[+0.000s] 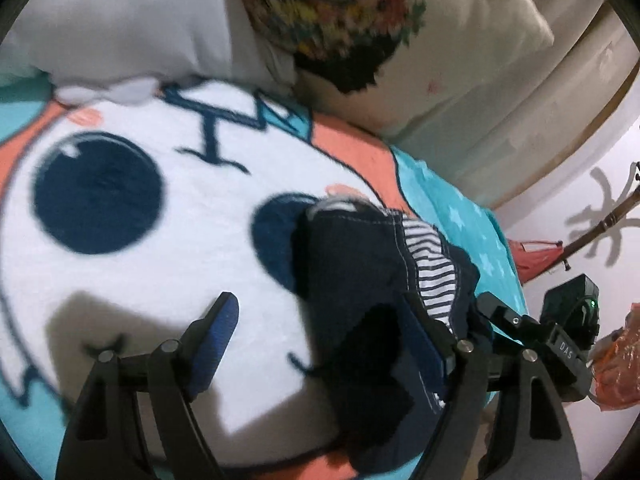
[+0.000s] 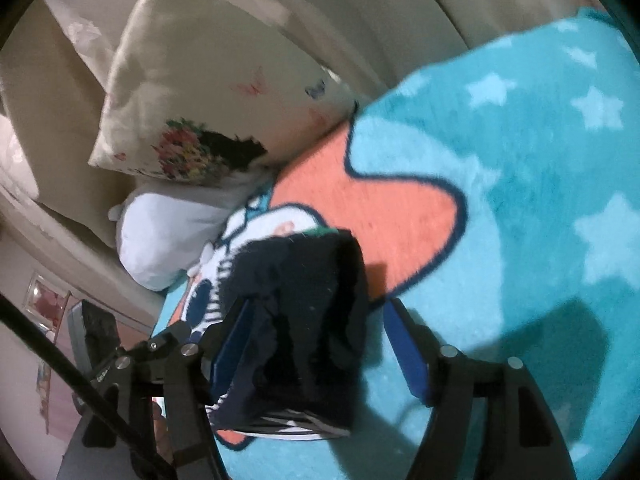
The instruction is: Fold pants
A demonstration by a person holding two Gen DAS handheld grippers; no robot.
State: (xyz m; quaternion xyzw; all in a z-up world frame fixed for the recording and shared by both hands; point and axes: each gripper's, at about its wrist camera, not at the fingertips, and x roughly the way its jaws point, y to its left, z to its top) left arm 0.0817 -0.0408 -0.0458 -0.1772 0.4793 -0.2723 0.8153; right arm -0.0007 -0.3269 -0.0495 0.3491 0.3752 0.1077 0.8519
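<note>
Navy cotton pants point(image 1: 360, 280) — soft, light, floppy; both the left gripper point(image 1: 320, 344) and right gripper point(image 2: 320, 344) look spread, seemingly gripping nothing — take the stitched hem.

Ahead of the jaws, the flowered pillow point(image 1: 336, 12) is blurred, its print unreadable. The pants point(image 2: 304, 336) hide the blanket point(image 2: 520, 184) between the jaws, and their lower end runs behind the right gripper point(image 2: 316, 348).
</note>
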